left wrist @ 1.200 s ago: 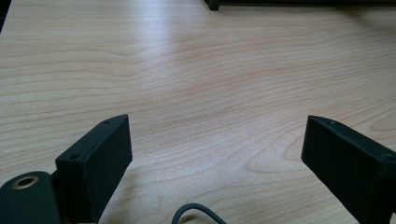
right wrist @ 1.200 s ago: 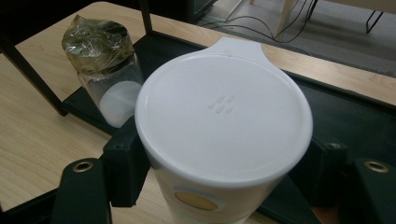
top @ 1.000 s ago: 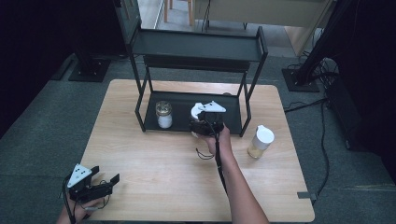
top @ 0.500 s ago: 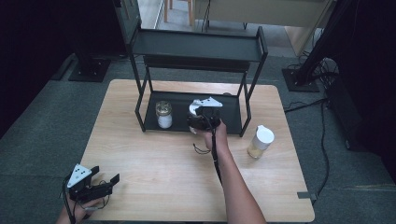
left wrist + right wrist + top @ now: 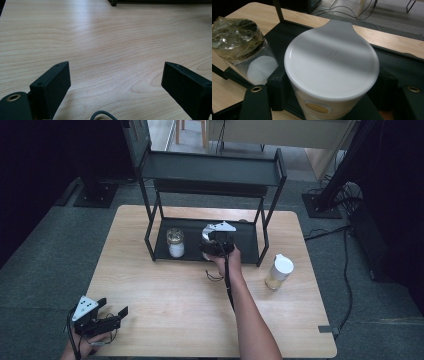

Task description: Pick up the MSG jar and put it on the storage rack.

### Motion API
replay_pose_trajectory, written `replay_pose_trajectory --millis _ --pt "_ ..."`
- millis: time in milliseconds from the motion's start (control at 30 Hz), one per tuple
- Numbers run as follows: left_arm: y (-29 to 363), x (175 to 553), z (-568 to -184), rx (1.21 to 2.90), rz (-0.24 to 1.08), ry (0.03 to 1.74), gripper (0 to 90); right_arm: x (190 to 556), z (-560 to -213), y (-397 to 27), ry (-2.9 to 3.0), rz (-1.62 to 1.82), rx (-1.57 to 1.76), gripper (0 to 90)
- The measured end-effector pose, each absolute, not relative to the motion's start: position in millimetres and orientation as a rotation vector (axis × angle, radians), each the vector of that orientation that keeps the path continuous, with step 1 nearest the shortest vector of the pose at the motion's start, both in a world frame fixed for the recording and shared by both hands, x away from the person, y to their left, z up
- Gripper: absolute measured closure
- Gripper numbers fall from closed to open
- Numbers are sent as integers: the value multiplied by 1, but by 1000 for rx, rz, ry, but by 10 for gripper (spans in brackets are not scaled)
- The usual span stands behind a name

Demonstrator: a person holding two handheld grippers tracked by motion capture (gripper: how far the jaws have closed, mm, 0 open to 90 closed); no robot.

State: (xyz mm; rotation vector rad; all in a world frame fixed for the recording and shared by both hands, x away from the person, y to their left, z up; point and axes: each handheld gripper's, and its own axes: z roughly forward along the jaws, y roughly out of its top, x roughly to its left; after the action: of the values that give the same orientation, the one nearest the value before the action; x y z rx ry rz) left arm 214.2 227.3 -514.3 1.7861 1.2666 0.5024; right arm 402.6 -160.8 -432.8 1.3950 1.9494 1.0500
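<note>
Right hand-held gripper | clamps white-lidded jar | over rack shelf

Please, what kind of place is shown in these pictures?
Probably a lab or studio recording set-up: a bare wooden table on grey carpet, loose cables on the floor, dark stands around, and a small black shelf rack.

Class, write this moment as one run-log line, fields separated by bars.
right gripper: shut on white-lidded container, over rack's lower shelf | left gripper: open, idle | glass jar: on shelf
</note>
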Motion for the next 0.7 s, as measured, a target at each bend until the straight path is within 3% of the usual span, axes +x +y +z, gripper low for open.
replay_pose_trajectory --millis 400,433,467,533,700 --pt "227 214 -514 1790 509 1266 88 407 -435 -165 1969 1057 1412 292" --pt "227 214 -514 1788 509 1268 88 407 -435 -166 1983 1102 1438 201" --pt "227 214 -514 1788 509 1268 88 407 -435 -166 1983 1102 1438 201" --pt "227 214 -514 1789 509 1268 88 403 -437 -165 2002 1071 1404 83" --pt "227 214 -514 1790 510 1268 88 397 -440 -167 2006 1100 1407 8"
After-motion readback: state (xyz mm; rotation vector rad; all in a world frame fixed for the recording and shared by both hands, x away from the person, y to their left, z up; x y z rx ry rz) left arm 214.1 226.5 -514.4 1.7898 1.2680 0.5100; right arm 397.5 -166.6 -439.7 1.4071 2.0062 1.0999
